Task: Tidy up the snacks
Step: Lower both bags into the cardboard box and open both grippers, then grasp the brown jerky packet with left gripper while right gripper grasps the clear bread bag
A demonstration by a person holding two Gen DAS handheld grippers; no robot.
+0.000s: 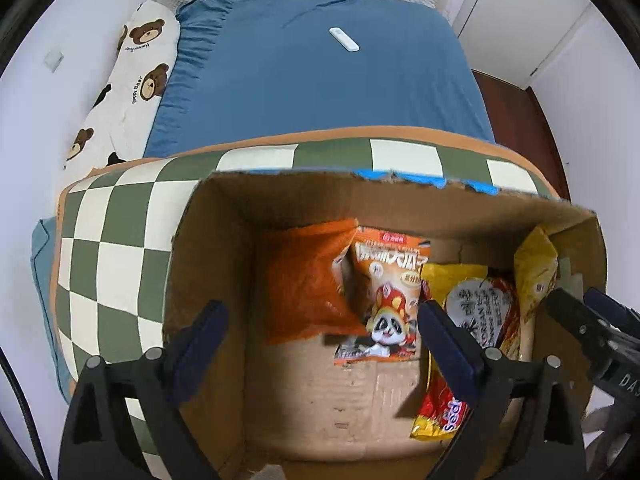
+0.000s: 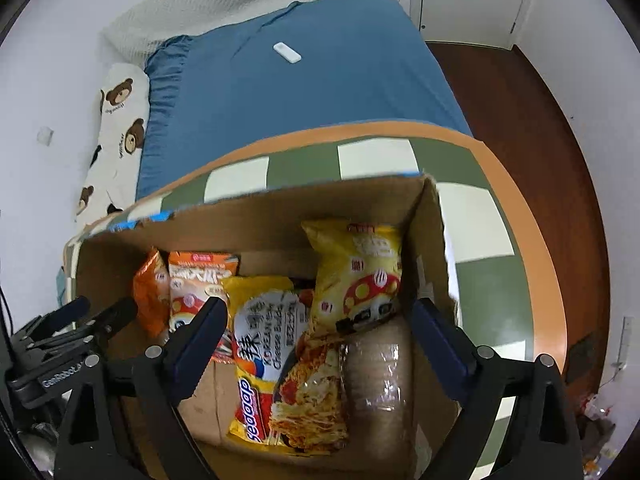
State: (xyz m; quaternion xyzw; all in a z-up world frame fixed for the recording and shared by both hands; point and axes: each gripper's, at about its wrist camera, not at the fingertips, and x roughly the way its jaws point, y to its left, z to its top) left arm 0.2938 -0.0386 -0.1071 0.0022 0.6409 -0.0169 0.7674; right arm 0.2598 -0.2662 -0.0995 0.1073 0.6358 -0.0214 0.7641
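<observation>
While seen through the left wrist camera, left gripper (image 1: 320, 340) released, fingers (image 1: 200, 336) spread wide above the open cardboard box (image 1: 208, 264) on the checkered surface (image 1: 104, 240), touching nothing; inside, orange snack bag (image 1: 308, 280), panda snack pack (image 1: 390, 300) and yellow noodle packet (image 1: 468, 308). Through the right wrist camera, right gripper (image 2: 320, 332) likewise released and empty, fingers (image 2: 438, 336) wide apart over the noodle packet (image 2: 276, 344), mushroom snack bag (image 2: 356, 276) leaning on the box's far wall.
</observation>
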